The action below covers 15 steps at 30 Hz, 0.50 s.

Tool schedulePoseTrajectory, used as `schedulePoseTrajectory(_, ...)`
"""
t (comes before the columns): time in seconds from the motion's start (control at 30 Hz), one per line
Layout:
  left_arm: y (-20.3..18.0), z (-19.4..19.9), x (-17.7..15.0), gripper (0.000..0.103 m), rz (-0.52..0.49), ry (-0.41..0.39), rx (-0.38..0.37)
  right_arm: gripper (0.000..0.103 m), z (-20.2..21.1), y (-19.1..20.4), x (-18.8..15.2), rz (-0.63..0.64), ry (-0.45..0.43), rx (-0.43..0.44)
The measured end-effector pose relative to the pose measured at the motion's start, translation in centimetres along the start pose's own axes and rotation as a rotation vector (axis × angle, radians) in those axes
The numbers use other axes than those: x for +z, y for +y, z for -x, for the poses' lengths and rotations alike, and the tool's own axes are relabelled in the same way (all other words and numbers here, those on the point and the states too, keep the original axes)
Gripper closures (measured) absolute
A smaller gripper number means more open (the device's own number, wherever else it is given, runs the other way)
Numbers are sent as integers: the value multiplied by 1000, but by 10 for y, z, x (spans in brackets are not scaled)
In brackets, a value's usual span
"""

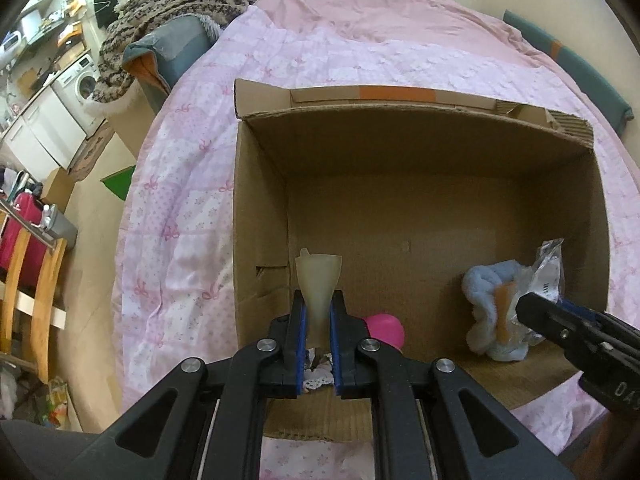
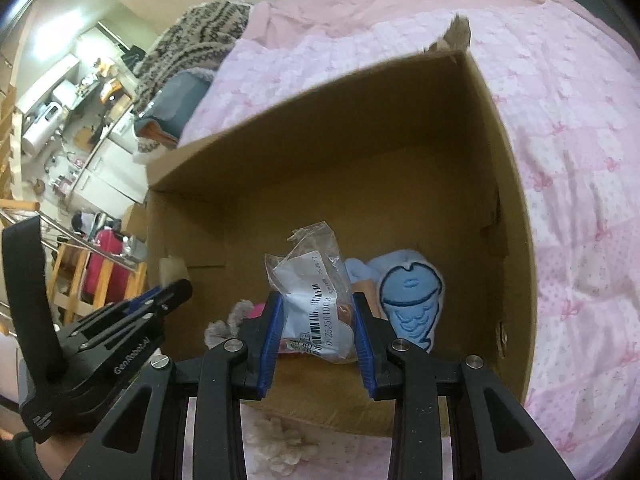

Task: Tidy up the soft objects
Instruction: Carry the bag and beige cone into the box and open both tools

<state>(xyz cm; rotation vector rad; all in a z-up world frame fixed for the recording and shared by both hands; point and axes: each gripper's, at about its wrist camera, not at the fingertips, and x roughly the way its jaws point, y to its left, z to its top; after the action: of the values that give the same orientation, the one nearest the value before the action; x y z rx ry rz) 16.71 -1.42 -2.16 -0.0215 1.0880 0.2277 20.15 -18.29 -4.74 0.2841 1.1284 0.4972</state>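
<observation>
Over the box (image 1: 400, 200) on the bed (image 1: 192, 184), left tool (image 1: 318, 308) clamps a beige piece (image 1: 319, 280); at 3 o'clock, right tool (image 2: 318, 320) grips a bagged blue toy (image 2: 312, 292).

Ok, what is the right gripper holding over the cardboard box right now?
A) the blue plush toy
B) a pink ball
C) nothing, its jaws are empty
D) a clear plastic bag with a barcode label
D: in the right wrist view the right gripper has its blue pads pressed on a clear plastic bag bearing a barcode label, above the cardboard box.

Dim warm indoor light, fisheye-warped edges, slight blur.
</observation>
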Motion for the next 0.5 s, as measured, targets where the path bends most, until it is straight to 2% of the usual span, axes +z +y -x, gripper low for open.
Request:
schedulePoseTrajectory(0.2, 3, -4, -1, 93, 9, 16, 36, 67, -13, -6, -1, -22, 49, 8)
schedulePoseTrajectory(0.37, 4, -6, 0, 83, 36, 44, 3, 67, -20, -15, 3, -60, 67, 50)
schedulePoseTrajectory(0.47, 2, -5, -2, 69, 40, 50, 3, 67, -21, -13, 3, -40, 69, 40)
schedulePoseTrajectory(0.5, 2, -4, -3, 58, 39, 45, 10, 67, -21, -12, 3, -33, 69, 42)
